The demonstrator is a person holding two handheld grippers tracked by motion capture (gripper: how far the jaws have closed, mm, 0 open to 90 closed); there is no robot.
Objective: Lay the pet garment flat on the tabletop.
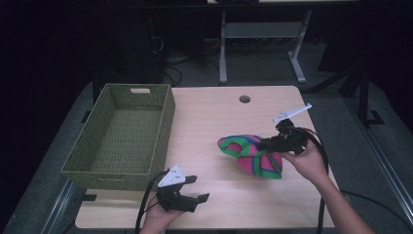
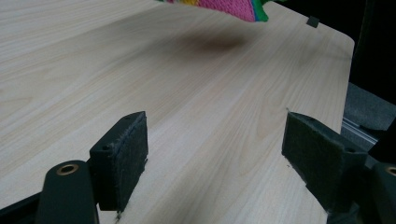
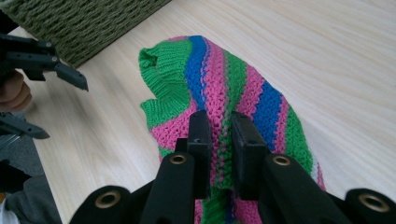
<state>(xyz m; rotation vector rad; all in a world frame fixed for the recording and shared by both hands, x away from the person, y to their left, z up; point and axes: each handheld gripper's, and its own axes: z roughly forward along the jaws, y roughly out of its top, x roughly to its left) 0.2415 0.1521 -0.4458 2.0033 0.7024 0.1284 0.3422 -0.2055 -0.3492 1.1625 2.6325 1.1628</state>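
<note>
**Striped knit pinched above the surface, basket empty**

In the high view, a green woven basket [image 1: 122, 139] sat at the left of the wooden surface [image 1: 219, 112] with nothing inside it. The right claw [image 1: 267, 144] was clamped on a striped knit cloth [image 1: 248, 155] of pink, green and blue at the right of the surface, the cloth bunched and hanging from the jaws. The left claw [image 1: 199, 187] hovered at the near edge, just beside the basket's near right corner, jaws apart and holding nothing.

In the left gripper view, the two padded jaws stood wide apart over bare wood, and the knit cloth [image 2: 233, 8] showed at the far top edge with a shadow beneath it.

In the right gripper view, the jaws pressed together on a fold of the knit cloth [image 3: 219, 88]. The basket [image 3: 84, 21] lay at the upper left, and the left claw [image 3: 63, 100] showed at the left edge, open.
</note>
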